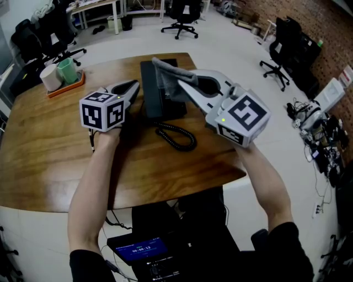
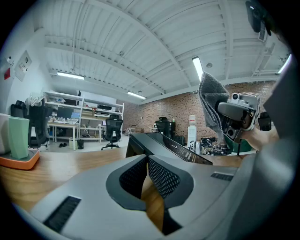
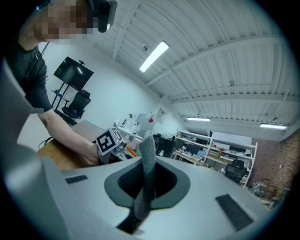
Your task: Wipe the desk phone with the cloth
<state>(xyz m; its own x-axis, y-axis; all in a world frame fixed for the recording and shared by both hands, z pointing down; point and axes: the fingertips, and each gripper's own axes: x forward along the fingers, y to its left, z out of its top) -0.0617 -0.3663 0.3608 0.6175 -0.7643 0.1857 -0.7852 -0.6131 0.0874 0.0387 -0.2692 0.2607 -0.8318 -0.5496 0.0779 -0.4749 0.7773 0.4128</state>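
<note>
The black desk phone [image 1: 161, 96] sits at the middle of the wooden table [image 1: 49, 160], and its coiled cord [image 1: 177, 136] trails toward me. My right gripper [image 1: 177, 83] hangs over the phone's far end, shut on a grey cloth [image 1: 165, 70] that drapes onto the phone. In the right gripper view the cloth [image 3: 147, 143] stands up between the jaws of that gripper [image 3: 146, 161]. My left gripper [image 1: 134, 86] rests low beside the phone's left edge, with its jaws together and nothing in them. In the left gripper view the left gripper [image 2: 147, 158] points past the phone [image 2: 166, 143] toward the cloth [image 2: 208, 101].
An orange tray [image 1: 65, 86] with a green cup [image 1: 68, 70] and a white roll [image 1: 51, 77] stands at the table's far left corner. Office chairs [image 1: 181, 16] ring the table on the floor. A device with a blue screen [image 1: 140, 248] sits below the near edge.
</note>
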